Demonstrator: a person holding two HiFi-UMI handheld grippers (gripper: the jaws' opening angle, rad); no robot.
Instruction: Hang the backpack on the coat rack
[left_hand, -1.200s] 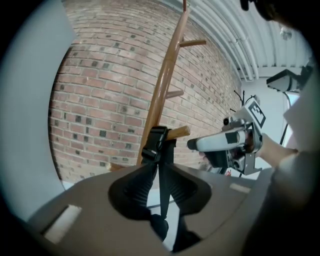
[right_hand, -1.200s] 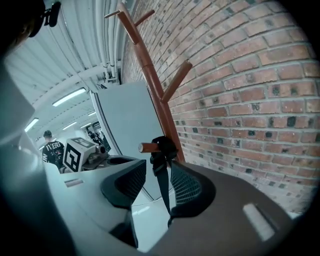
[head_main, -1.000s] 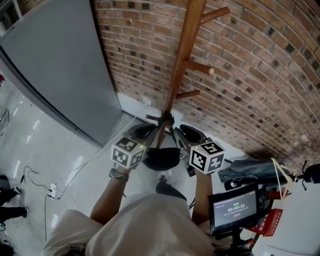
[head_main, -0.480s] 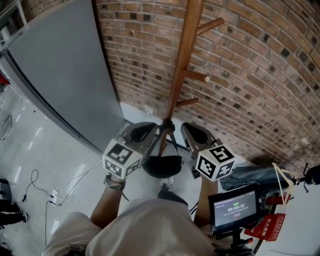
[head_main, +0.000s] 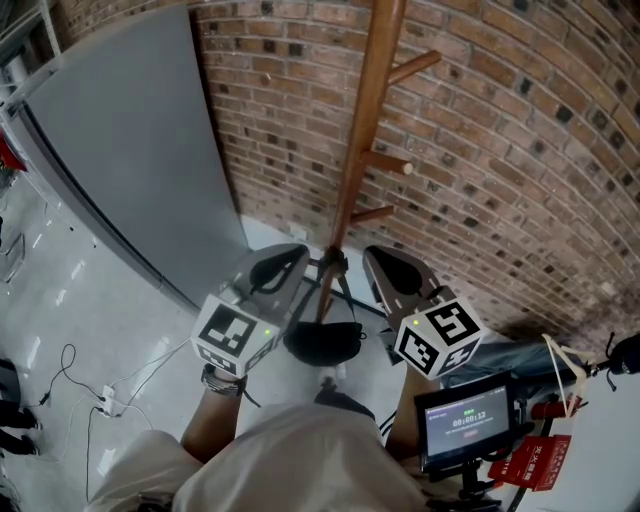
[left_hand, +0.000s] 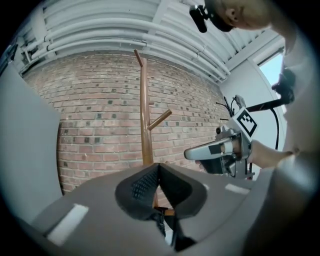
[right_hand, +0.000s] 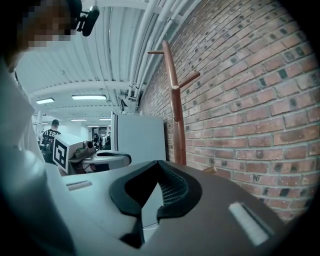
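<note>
Brick wall (head_main: 520, 150) ahead, coat rack (head_main: 365, 120) upper centre of frame. Both claws clenched. My left claw (head_main: 296, 256) pinches a dark strap of the backpack (head_main: 322, 342), and my right claw (head_main: 378, 258) apparently grips its other side. Pack hangs between them, low centre, below the pegs (head_main: 390, 163). Risk: thin strap slipping free, or pack snagging the pole.

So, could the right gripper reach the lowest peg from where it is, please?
Probably yes: the lowest peg juts out close ahead of the right gripper, and nothing shows between them. Its jaws are shut, though, so it could touch the peg rather than grasp it.
</note>
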